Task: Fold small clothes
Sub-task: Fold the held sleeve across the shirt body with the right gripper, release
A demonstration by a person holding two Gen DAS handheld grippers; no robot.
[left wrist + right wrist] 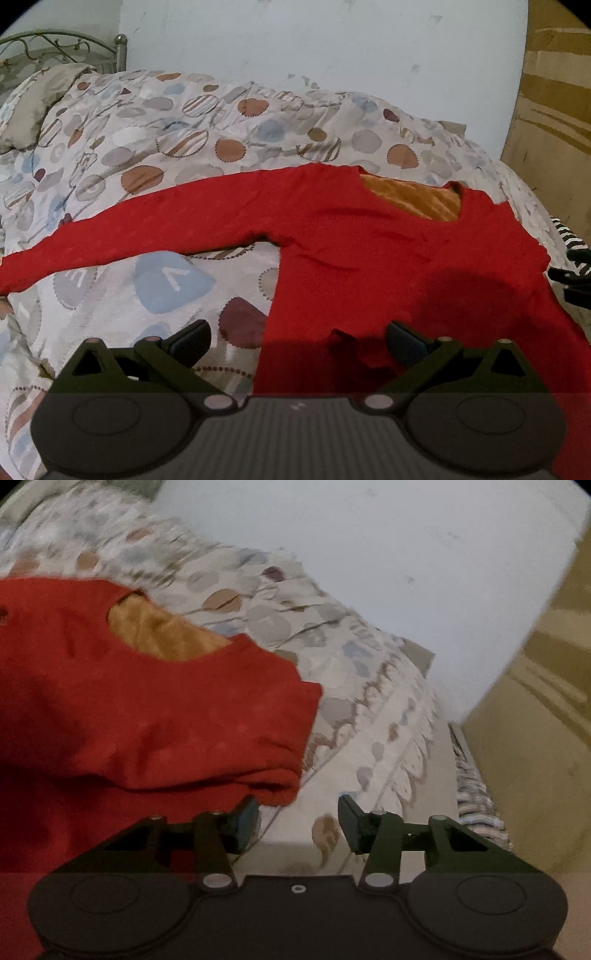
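Note:
A red long-sleeved top (369, 251) lies flat on the bed, its left sleeve (129, 229) stretched out to the left and an orange lining (417, 197) showing at the neck. My left gripper (297, 345) is open and empty, hovering over the top's lower left edge. In the right wrist view the top (147, 709) fills the left side, with its right sleeve folded in over the body. My right gripper (297, 821) is open and empty, just off the folded sleeve's edge (273, 786), over the bedspread.
The bed is covered by a patterned bedspread (166, 147) with circles. A pillow (40, 99) and a metal headboard (66, 48) are at the far left. A pale wall (332, 44) stands behind and a wooden panel (535, 720) on the right. A black-and-white striped thing (572, 254) lies at the right edge.

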